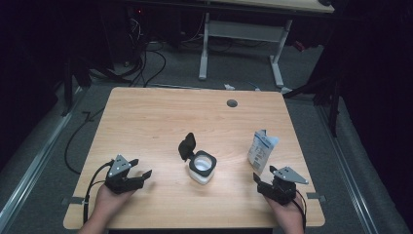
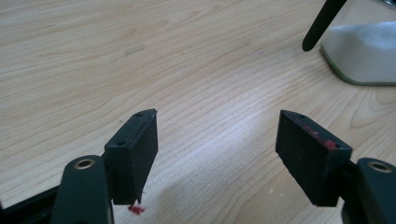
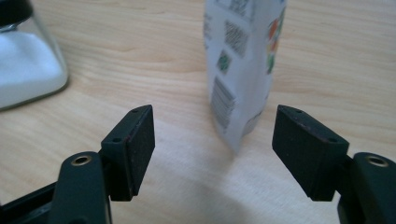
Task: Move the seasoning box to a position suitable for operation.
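Glass jar (image 1: 201,169) sitting near the table's middle, square-shouldered, holding white powder, its black hinged lid (image 1: 186,146) standing flipped up and back on the far-left side, mouth exposed. Printed pouch (image 1: 261,151) standing upright to the jar's right, well apart from it, top edge looking torn or cut open, though too small to be sure. Right gripper (image 1: 263,183) resting low on the wooden table (image 1: 146,117) just in front of the pouch, jaws spread wide with nothing between them; in the right gripper view the pouch (image 3: 243,65) is standing just beyond the pads. Left gripper (image 1: 138,170) lying left of the jar, jaws likewise spread and empty, jar corner (image 2: 364,53) ahead at right. Judging this as the approach step: right gripper lining up to take the pouch. Next move is calling for easing forward, pinching the pouch mid-body without crushing it, left gripper steadying the jar.
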A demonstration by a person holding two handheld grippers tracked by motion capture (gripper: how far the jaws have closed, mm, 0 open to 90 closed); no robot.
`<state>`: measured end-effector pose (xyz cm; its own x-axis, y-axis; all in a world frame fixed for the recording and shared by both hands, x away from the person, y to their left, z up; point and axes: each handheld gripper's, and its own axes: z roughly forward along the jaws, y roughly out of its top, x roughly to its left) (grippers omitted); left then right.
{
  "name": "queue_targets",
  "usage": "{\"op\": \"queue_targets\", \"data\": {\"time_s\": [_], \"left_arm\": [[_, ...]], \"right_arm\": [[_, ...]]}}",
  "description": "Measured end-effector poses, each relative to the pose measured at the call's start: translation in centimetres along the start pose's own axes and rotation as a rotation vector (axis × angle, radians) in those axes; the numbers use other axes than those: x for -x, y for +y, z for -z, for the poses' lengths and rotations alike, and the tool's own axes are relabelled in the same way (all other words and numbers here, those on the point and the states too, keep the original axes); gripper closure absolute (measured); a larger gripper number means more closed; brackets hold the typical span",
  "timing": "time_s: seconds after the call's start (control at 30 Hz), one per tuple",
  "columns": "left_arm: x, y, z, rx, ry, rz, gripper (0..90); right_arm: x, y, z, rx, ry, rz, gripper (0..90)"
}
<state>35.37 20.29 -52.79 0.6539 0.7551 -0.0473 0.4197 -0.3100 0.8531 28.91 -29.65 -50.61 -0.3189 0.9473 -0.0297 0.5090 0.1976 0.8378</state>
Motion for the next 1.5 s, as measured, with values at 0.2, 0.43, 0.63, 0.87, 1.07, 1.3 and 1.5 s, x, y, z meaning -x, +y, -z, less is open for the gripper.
{"op": "queue_targets", "data": {"time_s": [0.2, 0.43, 0.63, 0.87, 1.07, 1.3, 1.5], "left_arm": [[0.1, 0.1, -0.1, -0.002, -0.004, 0.016, 29.3], [0.5, 0.4, -0.3, -0.010, -0.017, 0.008, 30.6], [0.7, 0.4, -0.3, -0.014, -0.024, 0.008, 34.7], [0.5, 0.5, -0.1, -0.011, -0.014, 0.024, 35.2], [0.7, 0.6, 0.1, -0.005, -0.021, 0.031, 39.8], [1.3, 1.3, 0.1, 0.027, -0.056, 0.046, 48.3], [2.8, 2.9, -0.8, 0.037, -0.054, 0.025, 57.3]], "right_arm": [[-1.6, -0.7, 0.1, 0.001, 0.029, 0.015, 29.2], [-3.5, -0.2, -0.7, 0.009, 0.090, 0.049, 29.5], [-4.7, 0.8, -2.4, -0.007, 0.138, 0.084, 37.7], [-5.9, 2.0, -3.8, -0.006, 0.154, 0.113, 40.9], [-6.3, 3.2, -4.6, -0.008, 0.152, 0.106, 43.4], [-7.0, 3.6, -5.2, -0.001, 0.152, 0.107, 48.4], [-7.4, 3.1, -4.8, 0.018, 0.159, 0.122, 57.7]]}}
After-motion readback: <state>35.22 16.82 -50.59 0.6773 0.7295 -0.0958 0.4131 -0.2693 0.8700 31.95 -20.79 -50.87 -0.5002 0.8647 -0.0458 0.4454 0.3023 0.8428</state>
